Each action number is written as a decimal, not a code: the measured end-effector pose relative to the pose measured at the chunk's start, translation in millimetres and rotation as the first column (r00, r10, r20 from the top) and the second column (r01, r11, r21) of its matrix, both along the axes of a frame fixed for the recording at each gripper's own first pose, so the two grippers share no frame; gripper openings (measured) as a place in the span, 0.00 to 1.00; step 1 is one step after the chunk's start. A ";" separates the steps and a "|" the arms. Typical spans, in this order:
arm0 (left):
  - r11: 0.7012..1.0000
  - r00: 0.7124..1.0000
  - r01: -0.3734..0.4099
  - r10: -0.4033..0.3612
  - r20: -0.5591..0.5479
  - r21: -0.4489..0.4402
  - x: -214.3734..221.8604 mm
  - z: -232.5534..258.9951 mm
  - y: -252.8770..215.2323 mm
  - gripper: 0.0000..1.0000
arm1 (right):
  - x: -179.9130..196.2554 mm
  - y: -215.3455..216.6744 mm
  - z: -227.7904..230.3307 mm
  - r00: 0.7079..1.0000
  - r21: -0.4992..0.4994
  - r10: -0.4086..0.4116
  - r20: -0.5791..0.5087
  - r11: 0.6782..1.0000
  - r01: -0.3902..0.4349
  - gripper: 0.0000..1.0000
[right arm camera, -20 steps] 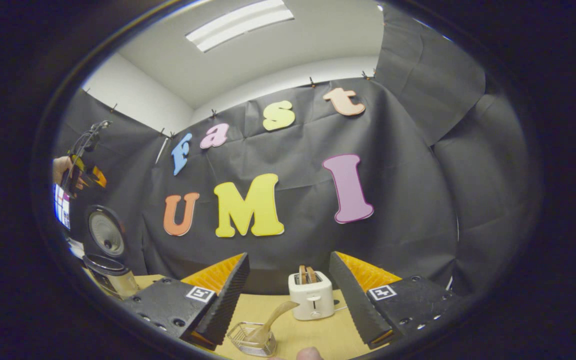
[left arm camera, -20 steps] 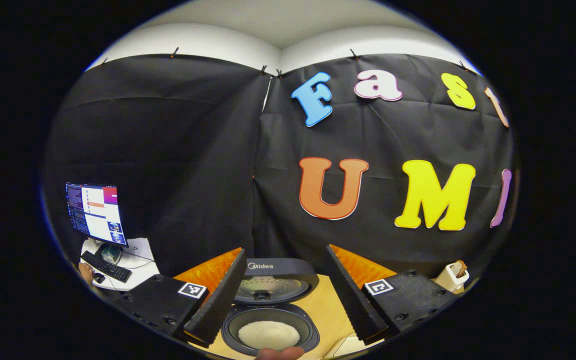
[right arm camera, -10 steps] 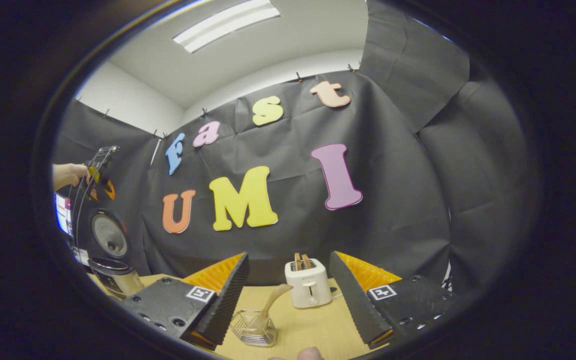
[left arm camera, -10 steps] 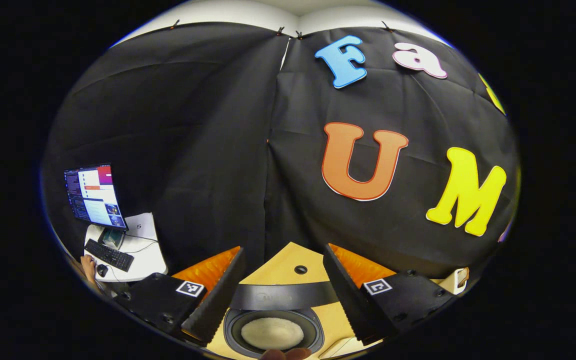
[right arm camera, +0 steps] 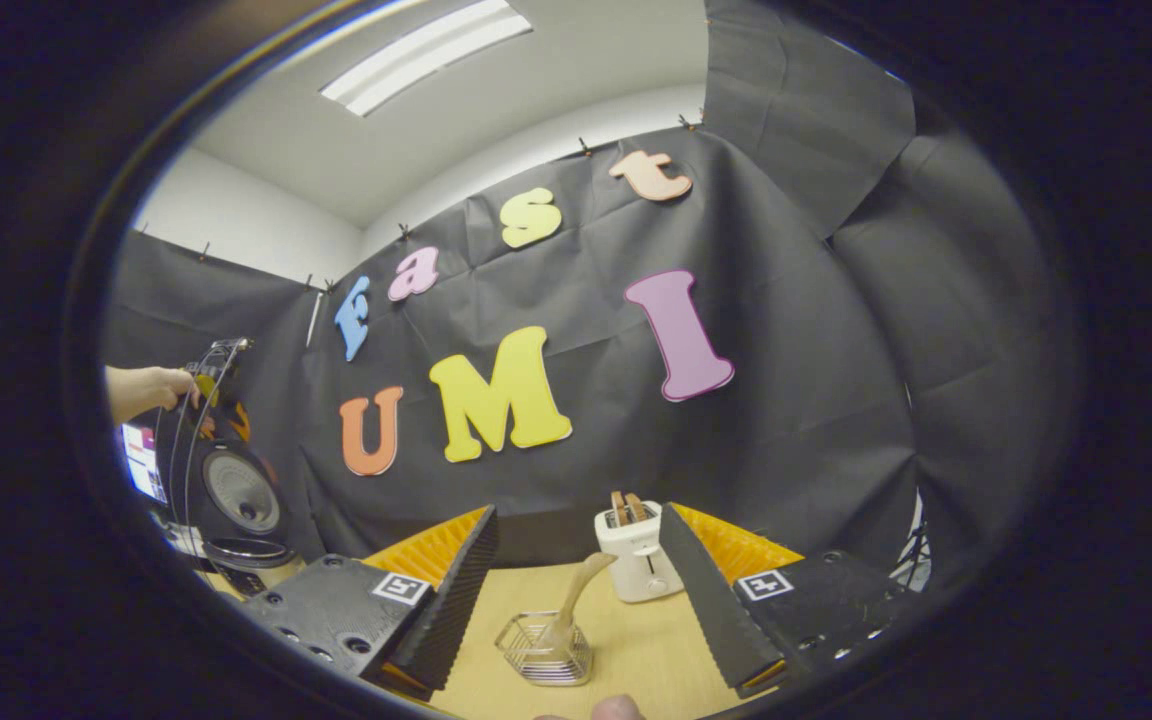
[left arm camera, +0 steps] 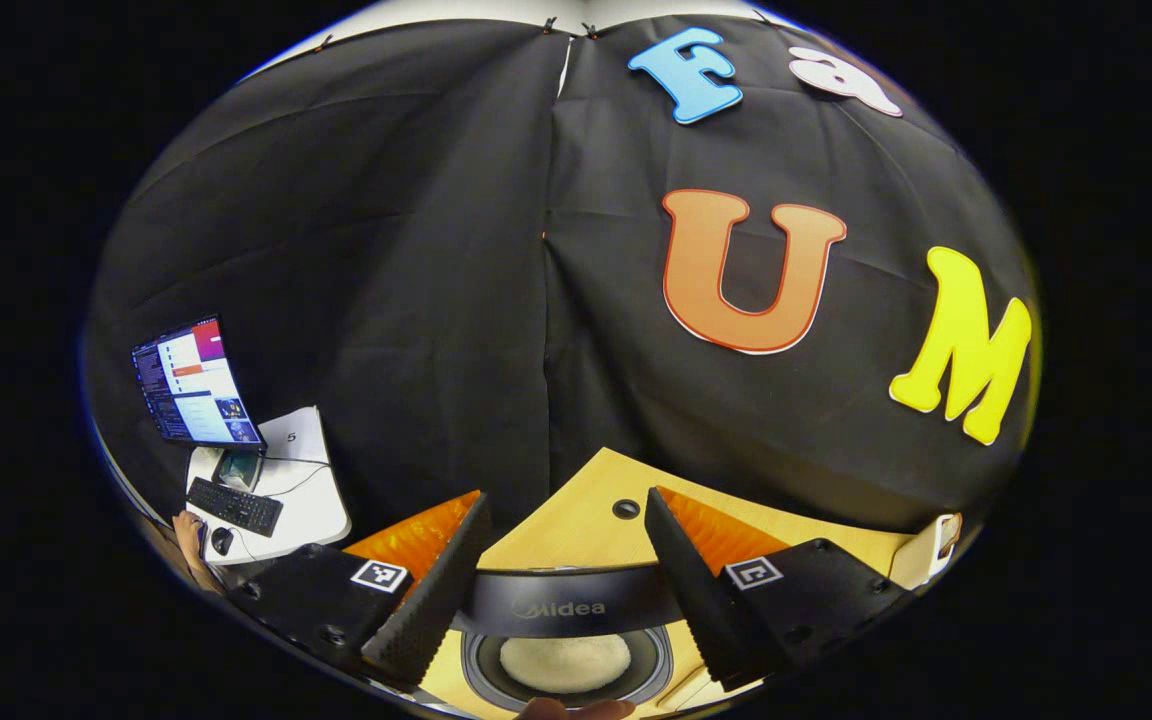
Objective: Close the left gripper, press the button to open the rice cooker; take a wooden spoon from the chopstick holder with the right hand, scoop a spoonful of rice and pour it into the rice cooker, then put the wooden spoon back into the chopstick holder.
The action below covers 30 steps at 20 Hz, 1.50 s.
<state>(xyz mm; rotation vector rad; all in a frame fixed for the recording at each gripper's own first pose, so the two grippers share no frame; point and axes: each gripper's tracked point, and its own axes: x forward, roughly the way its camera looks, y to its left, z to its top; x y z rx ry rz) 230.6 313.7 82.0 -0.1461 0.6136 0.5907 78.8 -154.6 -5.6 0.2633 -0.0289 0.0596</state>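
A rice cooker [left arm camera: 564, 640] sits on a pale wooden worktop [left arm camera: 576, 515] with its lid raised, and white rice [left arm camera: 564, 661] lies in a mound in the inner pot. The left gripper [left arm camera: 564, 600] hangs above the cooker, looking down over the lid's dark top edge, its jaws set wide apart and holding nothing.

In the right gripper view the cooker [right arm camera: 236, 520] stands at the far left with its lid [right arm camera: 241, 490] upright, and a hand [right arm camera: 148, 388] holds the left gripper just above it. Well to the right of the cooker, a wire chopstick holder [right arm camera: 544, 650] rests on the worktop [right arm camera: 636, 650]. A wooden spoon [right arm camera: 572, 600] stands in it, bowl end down, with the handle leaning up and to the right. Behind the holder is a white toaster [right arm camera: 636, 552] with two slices in its slots. The right gripper [right arm camera: 576, 600] faces the holder with open, empty jaws, the spoon framed between them but farther off and untouched.

The cooker looks open already, so fetching the spoon seems the step in hand. The spoon is probably light, stiff and slightly smooth. The free upper part of the handle, clear of the wire rim, looks the best place to grip. The holder also looks light and may tip or slide if the spoon is dragged sideways, so a lift along the handle's lean seems safest.

A monitor [left arm camera: 194, 385] and keyboard [left arm camera: 234, 505] stand on a white desk [left arm camera: 311, 500], left of the cooker.
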 end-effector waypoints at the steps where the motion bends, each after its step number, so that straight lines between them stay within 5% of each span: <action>1: 1.000 1.000 -0.003 0.003 -0.017 0.005 -3.1 -3.0 -3.0 0.99 | -1.2 1.9 -1.3 1.000 0.008 0.009 -0.007 1.000 -0.009 0.95; 18: 0.997 0.998 0.062 -0.063 0.018 0.047 -97.0 -54.6 -81.9 0.99 | -47.1 11.2 25.2 0.999 0.028 0.035 0.029 0.999 -0.036 0.95; 30: 0.991 0.987 0.117 -0.124 0.102 0.071 -138.5 -112.0 -113.8 0.97 | -57.5 48.5 1.0 0.997 -0.039 0.076 -0.024 0.996 -0.077 0.95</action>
